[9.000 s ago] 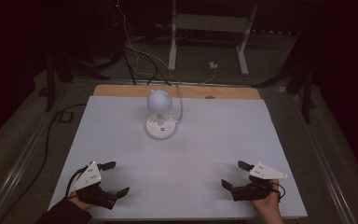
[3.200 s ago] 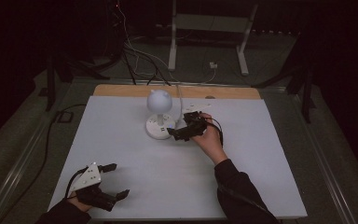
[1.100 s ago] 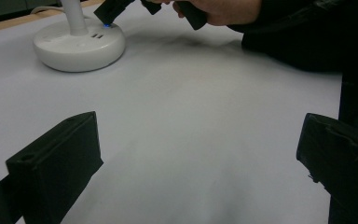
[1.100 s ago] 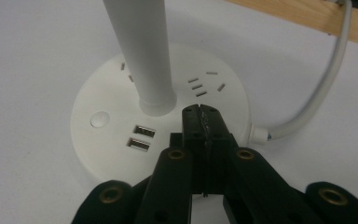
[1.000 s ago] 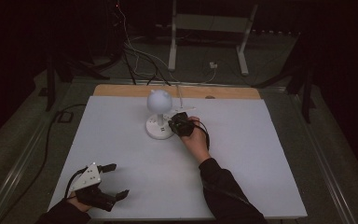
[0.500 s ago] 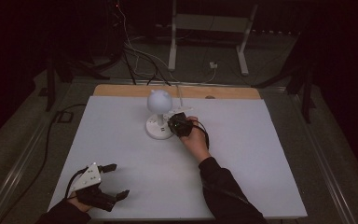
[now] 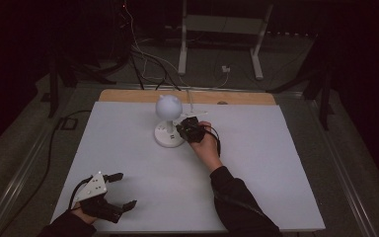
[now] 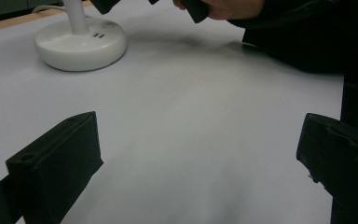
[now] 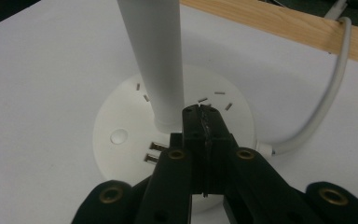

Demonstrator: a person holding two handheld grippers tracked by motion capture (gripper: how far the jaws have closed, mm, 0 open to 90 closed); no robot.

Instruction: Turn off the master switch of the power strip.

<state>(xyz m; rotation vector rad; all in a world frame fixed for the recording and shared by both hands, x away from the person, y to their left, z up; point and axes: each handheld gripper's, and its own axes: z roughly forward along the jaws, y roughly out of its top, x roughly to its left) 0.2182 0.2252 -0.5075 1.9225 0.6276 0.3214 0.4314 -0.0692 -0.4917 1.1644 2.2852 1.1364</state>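
Observation:
A white desk lamp stands at the middle back of the white table, with a globe head on a stem and a round base. My right gripper is shut with nothing between its jaws. Its tips sit over the top of the base, just right of the stem; whether they touch it I cannot tell. In the high view this gripper reaches in from the right of the lamp. My left gripper rests open at the near left, its jaws spread over bare table.
The base carries a small round button and two USB ports at its front. A white cable leaves the base toward the wooden strip along the far table edge. A metal stand and cables lie on the floor beyond.
My right gripper has travelled from the table's near right up to the lamp base, and over the last second it has hardly shifted. The left gripper has stayed put.

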